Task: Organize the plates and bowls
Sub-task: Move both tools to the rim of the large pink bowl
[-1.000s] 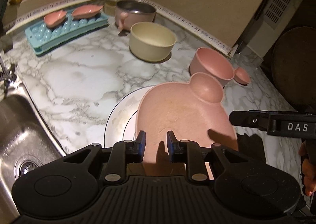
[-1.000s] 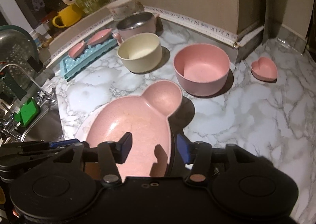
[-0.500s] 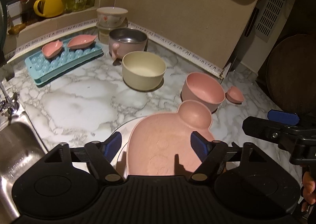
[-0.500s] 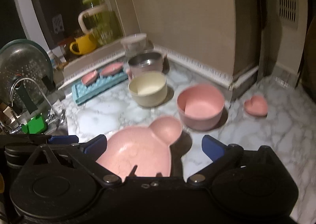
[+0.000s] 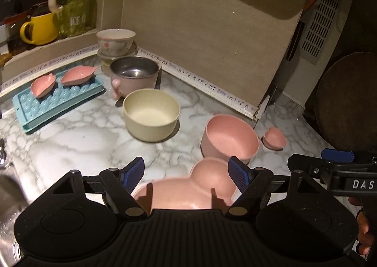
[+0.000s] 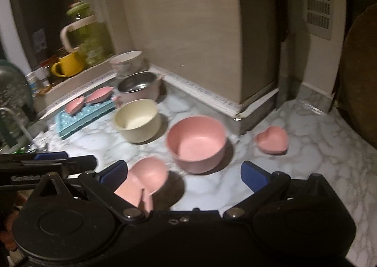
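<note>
A pink mouse-eared plate [image 5: 188, 191] lies on the marble counter just below my left gripper [image 5: 186, 172], which is open and empty above it. The plate also shows in the right wrist view [image 6: 141, 182]. My right gripper [image 6: 183, 175] is open and empty, raised above the counter in front of a pink bowl [image 6: 196, 143]. The pink bowl [image 5: 229, 139], a cream bowl [image 5: 150, 115], a steel-lined pink pot [image 5: 134, 77] and a small pink heart dish [image 6: 273, 139] stand further back. The white plate under the pink plate is hidden.
A blue tray [image 5: 59, 99] with two pink leaf dishes [image 5: 77, 75] lies at the back left. A floral bowl [image 5: 115, 41] stands in the corner, a yellow mug [image 5: 38, 28] and a green jug [image 5: 73, 3] on the ledge. The sink [image 5: 9, 198] is at the left.
The left gripper let go of the pink plate and opened wide. Both grippers opened, pulled back and rose, so the plate now sits lower in both views.
</note>
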Tool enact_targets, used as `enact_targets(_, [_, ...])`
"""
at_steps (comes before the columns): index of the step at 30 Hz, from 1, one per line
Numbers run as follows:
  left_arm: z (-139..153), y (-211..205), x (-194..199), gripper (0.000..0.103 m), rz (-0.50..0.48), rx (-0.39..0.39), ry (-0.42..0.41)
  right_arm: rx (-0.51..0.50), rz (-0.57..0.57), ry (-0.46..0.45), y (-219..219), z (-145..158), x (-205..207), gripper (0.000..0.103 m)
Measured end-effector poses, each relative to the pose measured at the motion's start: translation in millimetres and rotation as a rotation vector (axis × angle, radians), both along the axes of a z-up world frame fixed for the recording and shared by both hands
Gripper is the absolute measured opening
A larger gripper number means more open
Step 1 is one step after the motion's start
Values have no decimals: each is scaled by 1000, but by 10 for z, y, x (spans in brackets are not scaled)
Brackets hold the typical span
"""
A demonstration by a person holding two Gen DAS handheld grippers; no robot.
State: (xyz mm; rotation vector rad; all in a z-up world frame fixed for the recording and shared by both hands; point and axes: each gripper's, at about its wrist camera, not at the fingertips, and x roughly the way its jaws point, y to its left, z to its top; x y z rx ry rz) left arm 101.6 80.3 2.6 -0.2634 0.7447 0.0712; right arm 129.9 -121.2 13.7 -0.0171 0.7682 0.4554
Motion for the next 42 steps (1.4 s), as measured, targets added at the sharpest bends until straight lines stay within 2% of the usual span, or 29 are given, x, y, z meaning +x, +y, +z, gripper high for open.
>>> enact_targets(6, [-81,-13,295,78,38,2,24,56,-27,94,-169,-118,366,100])
enact_targets(16, [-305,-134,859,78,45,-3,88,9,-20,160,-179,-380,855,100])
enact_targets(23, [-502,-195,1169,78,35,3,140,-26,-25,217,-122,-638,1099,96])
enact_targets(27, [-593,-226,1285,78,35,6,167,-24,-26,265,-118,-749,1206,87])
enact_targets(34, [-694,-261,1447,77,19,2,199,-13,-62,295,-114,-821,1342,71])
enact_targets(38, [-692,-249,1559,76,21,2,245,-25,-89,334,-66,-818,1438,60])
enact_targets(39, [-675,-238,1584,73,19,-4,251,-38,-91,347,-41,-800,1471,57])
enact_targets(42, [-650,-226,1664,71,28,-12,295,-64,-103,357,11,-702,1564,55])
